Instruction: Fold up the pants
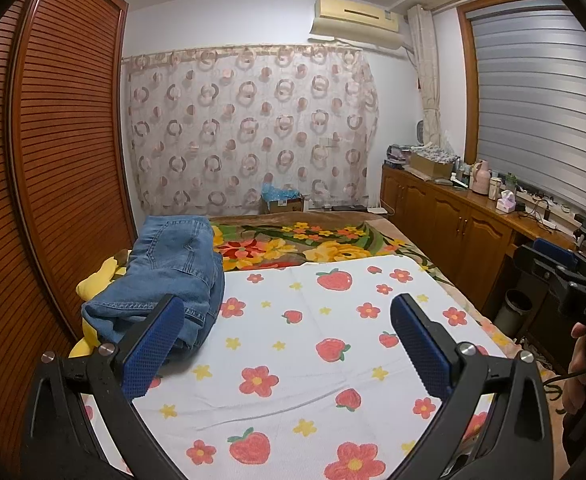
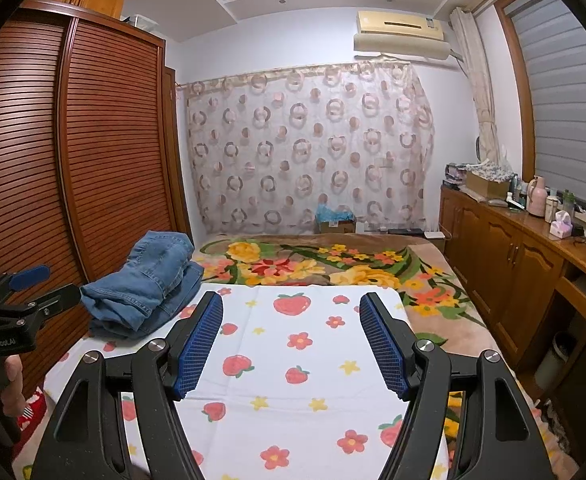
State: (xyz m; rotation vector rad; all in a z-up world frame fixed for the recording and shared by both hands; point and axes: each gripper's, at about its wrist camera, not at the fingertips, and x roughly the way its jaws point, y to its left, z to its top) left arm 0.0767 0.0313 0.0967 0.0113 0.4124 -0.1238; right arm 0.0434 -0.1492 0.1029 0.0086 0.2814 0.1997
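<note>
Blue denim pants (image 1: 165,276) lie in a loose heap at the left edge of the bed, partly on a white strawberry-print cloth (image 1: 305,344). In the right wrist view the pants (image 2: 145,284) sit left of and beyond my fingers. My left gripper (image 1: 287,312) hovers open above the cloth, its left blue pad (image 1: 153,344) in front of the heap with nothing between the jaws. My right gripper (image 2: 291,308) is also open over the cloth and holds nothing. Each view shows the other gripper at its side edge, held by a hand.
A brown louvred wardrobe (image 1: 53,160) stands close along the bed's left side. A floral blanket (image 1: 313,244) covers the far half of the bed. A wooden cabinet (image 2: 513,248) with bottles and boxes runs along the right wall, a small bin (image 1: 513,312) beside it.
</note>
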